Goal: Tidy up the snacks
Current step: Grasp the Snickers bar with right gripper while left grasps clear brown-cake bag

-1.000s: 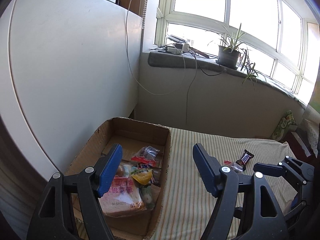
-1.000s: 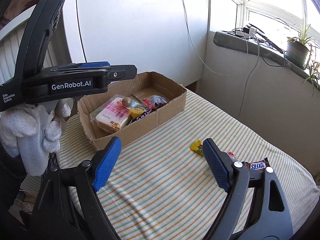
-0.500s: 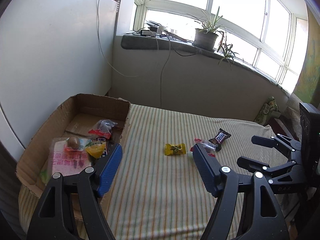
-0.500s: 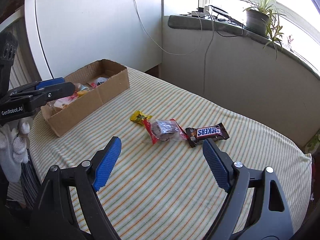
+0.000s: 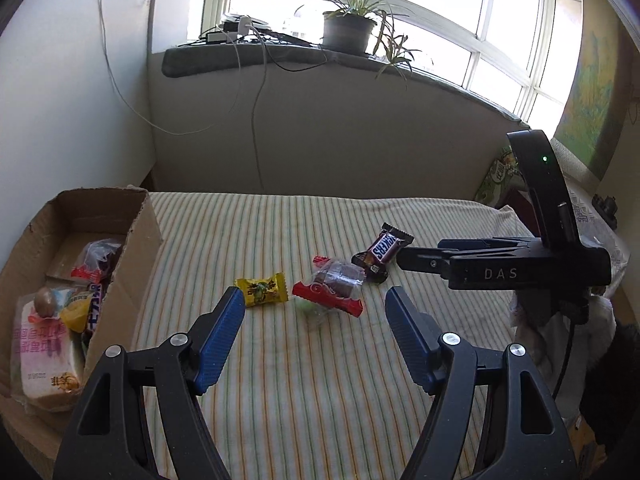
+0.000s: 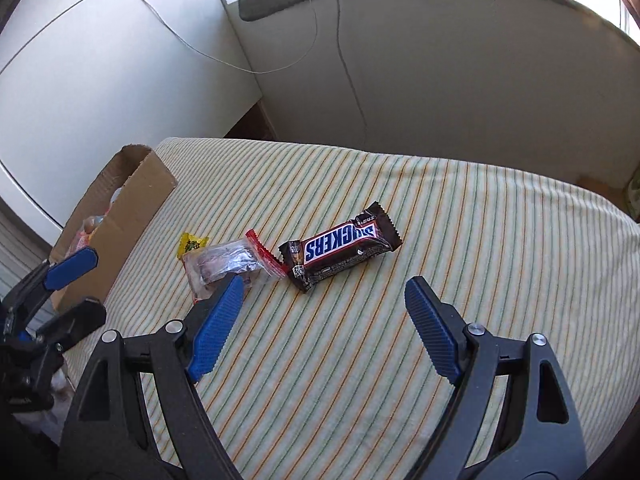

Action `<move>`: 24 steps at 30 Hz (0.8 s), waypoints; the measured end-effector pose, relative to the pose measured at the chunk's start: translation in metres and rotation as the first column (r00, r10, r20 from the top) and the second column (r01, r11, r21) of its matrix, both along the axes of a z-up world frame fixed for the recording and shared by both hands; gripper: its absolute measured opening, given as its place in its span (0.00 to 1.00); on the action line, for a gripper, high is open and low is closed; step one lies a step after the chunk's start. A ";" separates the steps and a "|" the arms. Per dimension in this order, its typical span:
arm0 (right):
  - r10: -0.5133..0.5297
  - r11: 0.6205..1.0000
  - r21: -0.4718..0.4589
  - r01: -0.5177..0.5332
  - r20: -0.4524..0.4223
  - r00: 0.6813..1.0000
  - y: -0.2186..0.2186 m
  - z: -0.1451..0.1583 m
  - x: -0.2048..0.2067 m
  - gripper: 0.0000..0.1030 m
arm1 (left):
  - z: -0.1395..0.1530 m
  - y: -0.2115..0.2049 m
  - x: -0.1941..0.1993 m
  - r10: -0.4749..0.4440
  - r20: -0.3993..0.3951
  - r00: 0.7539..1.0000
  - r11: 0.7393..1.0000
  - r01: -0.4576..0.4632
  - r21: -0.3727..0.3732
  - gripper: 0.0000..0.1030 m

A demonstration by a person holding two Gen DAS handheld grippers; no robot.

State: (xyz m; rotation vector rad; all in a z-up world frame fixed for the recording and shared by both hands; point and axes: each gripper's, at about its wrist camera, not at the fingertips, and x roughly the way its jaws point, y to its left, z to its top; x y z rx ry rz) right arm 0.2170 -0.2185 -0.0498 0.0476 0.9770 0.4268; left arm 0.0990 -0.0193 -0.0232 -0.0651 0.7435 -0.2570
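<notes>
While both grippers are held above the striped cloth (image 6: 360,360) of the table, nothing is caught between their blue pads. The jaws of the right gripper (image 6: 320,320) are spread wide over bare cloth, having just closed a little, and the jaws of the left gripper (image 5: 316,340) are spread as well. Just beyond the right gripper's left pad, a clear packet with red ends (image 6: 228,262) is seen lying flat. Touching its red edge, the Snickers bar (image 6: 340,246) is laid at a slant, label up. A yellow candy (image 5: 262,290) is found just beside the clear packet on its other side, towards the box. Further left, at the table's edge, a cardboard box (image 5: 136,256) is set, and in it a pink bread packet (image 5: 40,356) and several small wrapped snacks are gathered. Beyond the table, a potted plant (image 5: 350,26) is placed on the windowsill.
</notes>
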 end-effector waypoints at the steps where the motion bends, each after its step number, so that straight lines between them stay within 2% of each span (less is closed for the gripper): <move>1: -0.018 1.000 0.023 0.018 -0.029 0.999 -0.002 -0.005 0.005 0.76 | -0.002 -0.005 0.004 -0.014 -0.004 1.000 1.000 0.014 0.008 0.71; 2: -0.031 0.998 0.048 0.034 -0.061 0.998 -0.004 -0.009 0.012 0.71 | -0.004 -0.010 0.008 -0.025 -0.009 1.000 1.000 0.026 0.018 0.71; 4: -0.046 0.994 0.095 0.058 -0.115 0.992 -0.007 -0.017 0.022 0.66 | -0.008 -0.018 0.016 -0.047 -0.021 0.999 0.998 0.048 0.031 0.71; 7: -0.063 0.987 0.134 0.085 -0.159 0.985 -0.008 -0.025 0.032 0.66 | -0.017 -0.022 0.028 -0.059 -0.040 0.997 0.997 0.061 0.039 0.71; 10: -0.079 0.986 0.132 0.103 -0.175 0.981 -0.004 -0.029 0.038 0.66 | -0.025 -0.022 0.042 -0.059 -0.057 0.997 0.997 0.061 0.038 0.70; 15: -0.102 0.990 0.079 0.116 -0.163 0.981 0.010 -0.031 0.047 0.62 | -0.039 -0.025 0.052 -0.070 -0.087 0.994 0.997 0.073 0.032 0.64; 19: -0.101 0.995 0.003 0.102 -0.136 0.986 0.019 -0.032 0.049 0.49 | -0.046 -0.029 0.054 -0.083 -0.101 0.991 0.996 0.085 0.023 0.54; 21: -0.092 0.996 -0.011 0.092 -0.133 0.987 0.019 -0.032 0.049 0.46 | -0.048 -0.030 0.055 -0.087 -0.102 0.991 0.996 0.090 0.023 0.51; 24: -0.079 0.997 -0.018 0.077 -0.132 0.988 0.018 -0.032 0.049 0.40 | -0.048 -0.030 0.055 -0.090 -0.096 0.991 0.995 0.092 0.023 0.50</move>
